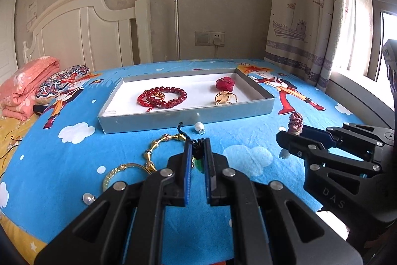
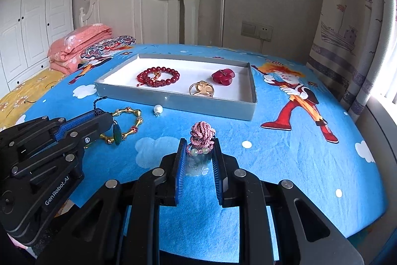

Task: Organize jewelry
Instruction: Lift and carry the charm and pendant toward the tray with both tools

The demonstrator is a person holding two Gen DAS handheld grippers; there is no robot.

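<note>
A grey tray (image 1: 188,117) (image 2: 173,101) lies on the blue bedspread and holds red bead bracelets (image 1: 162,97) (image 2: 158,76), a red flower piece (image 1: 225,83) (image 2: 222,76) and a gold ornament (image 1: 225,98) (image 2: 201,89). My left gripper (image 1: 197,148) (image 2: 109,121) is shut on the black cord (image 1: 184,134) of a green pendant (image 2: 117,134). My right gripper (image 2: 198,153) (image 1: 294,134) is shut on a pink-corded pendant (image 2: 201,134) (image 1: 295,122) with pale beads.
A gold link bracelet (image 1: 158,145) (image 2: 129,122), a gold bangle (image 1: 119,171) and two pearl earrings (image 1: 199,127) (image 1: 88,198) lie on the bedspread in front of the tray. Folded pink bedding (image 1: 27,83) and a headboard (image 1: 94,34) are at left, curtains (image 1: 310,16) at right.
</note>
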